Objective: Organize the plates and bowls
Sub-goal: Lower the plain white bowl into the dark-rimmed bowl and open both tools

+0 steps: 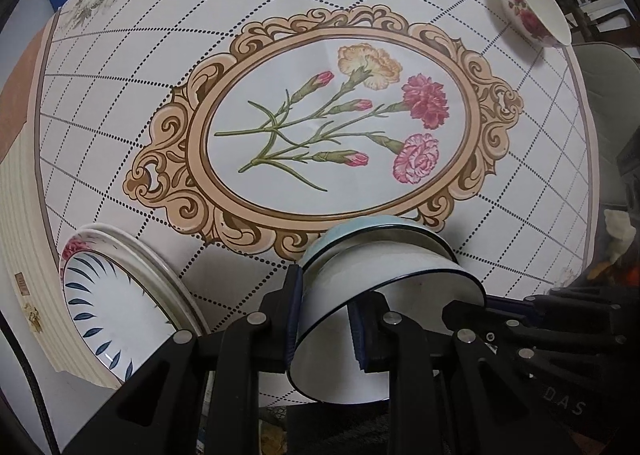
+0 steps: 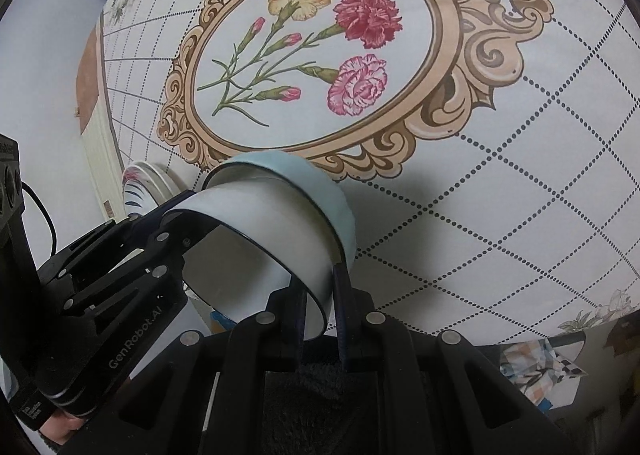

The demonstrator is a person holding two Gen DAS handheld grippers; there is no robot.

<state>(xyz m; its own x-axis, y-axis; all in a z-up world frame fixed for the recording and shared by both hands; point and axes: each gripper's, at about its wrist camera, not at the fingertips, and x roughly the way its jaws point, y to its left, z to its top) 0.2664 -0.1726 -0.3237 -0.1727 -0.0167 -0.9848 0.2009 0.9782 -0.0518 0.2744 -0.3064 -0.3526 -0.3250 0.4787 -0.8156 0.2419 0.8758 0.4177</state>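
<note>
Nearest the cameras, a white ceramic bowl with a thin dark rim (image 1: 360, 319) is pinched at opposite sides of its rim by both tools: the left tool (image 1: 326, 329) is pressed together on the wall at one side, and the right tool (image 2: 322, 309) is closed on the wall at the other. The bowl is tilted and appears to be nested in a pale blue bowl (image 2: 316, 191) that sits beneath it on the surface (image 1: 520, 215). Nothing can be seen inside the white bowl.

Just beside, a stack of plates is seen, topped by a white round plate with blue leaf marks (image 1: 108, 315), so plate sorting is judged largely done.

Far off, at the surface's edge, a white bowl with a red flower print (image 1: 530, 9) is left standing alone, well apart; it is judged still to be gathered.
</note>
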